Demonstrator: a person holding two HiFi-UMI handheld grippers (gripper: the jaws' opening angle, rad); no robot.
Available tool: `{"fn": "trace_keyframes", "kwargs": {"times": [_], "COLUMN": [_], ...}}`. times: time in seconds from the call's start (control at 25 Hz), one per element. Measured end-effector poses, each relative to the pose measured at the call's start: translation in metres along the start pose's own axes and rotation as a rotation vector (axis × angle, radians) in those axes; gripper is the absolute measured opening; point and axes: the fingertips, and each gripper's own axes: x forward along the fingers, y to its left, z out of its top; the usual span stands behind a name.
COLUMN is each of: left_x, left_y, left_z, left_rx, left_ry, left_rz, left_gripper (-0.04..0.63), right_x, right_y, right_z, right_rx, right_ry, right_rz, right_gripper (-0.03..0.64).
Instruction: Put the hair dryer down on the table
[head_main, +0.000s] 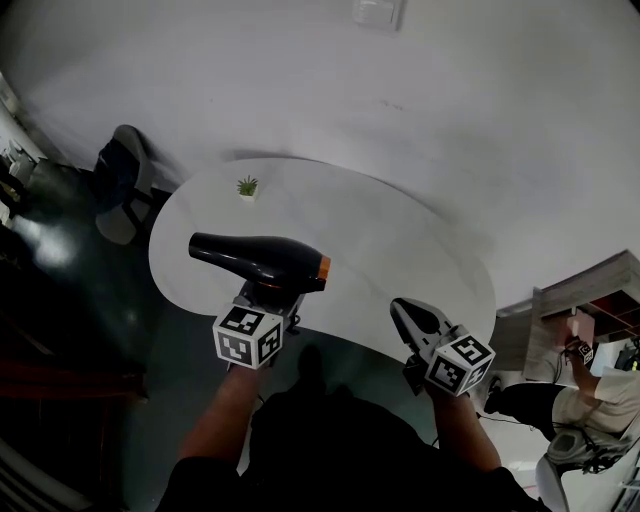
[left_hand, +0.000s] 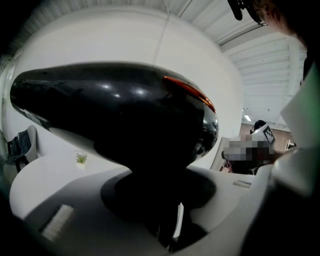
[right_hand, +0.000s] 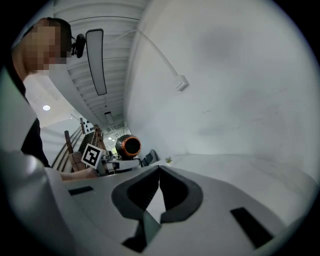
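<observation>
The hair dryer (head_main: 262, 262) is black with an orange ring at its rear end. It hangs level over the near left edge of the white oval table (head_main: 400, 240), nozzle pointing left. My left gripper (head_main: 268, 295) is shut on its handle from below. In the left gripper view the dryer's body (left_hand: 115, 115) fills the frame above the jaws and the left gripper (left_hand: 165, 200) clamps the handle. My right gripper (head_main: 398, 305) is over the table's near edge at the right. Its jaws meet at the tips with nothing between them, as the right gripper (right_hand: 159, 170) shows. From there the dryer's orange-ringed rear (right_hand: 128, 146) faces me.
A small potted plant (head_main: 247, 187) stands at the table's far left. A chair with a dark bag (head_main: 125, 185) is beyond the table's left end. A seated person (head_main: 600, 400) and a shelf unit (head_main: 590, 290) are at the right. A white wall (head_main: 450, 90) rises behind the table.
</observation>
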Motion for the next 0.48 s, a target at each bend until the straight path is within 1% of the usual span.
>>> {"fn": "trace_keyframes", "kwargs": {"times": [0.2, 0.48], "left_x": [0.05, 0.114], "left_y": [0.0, -0.008], "left_z": [-0.011, -0.043], "left_rx": [0.009, 0.033], "left_ry": [0.076, 0.219], "left_rz": [-0.064, -0.156], "left_gripper": [0.163, 0.163], "right_x": [0.008, 0.006], "right_y": [-0.02, -0.051], "right_z": [0.0, -0.002], "right_rx": [0.03, 0.082], "right_ry": [0.006, 0.009], "right_rz": [-0.022, -0.067], "right_gripper": [0.012, 0.012]}}
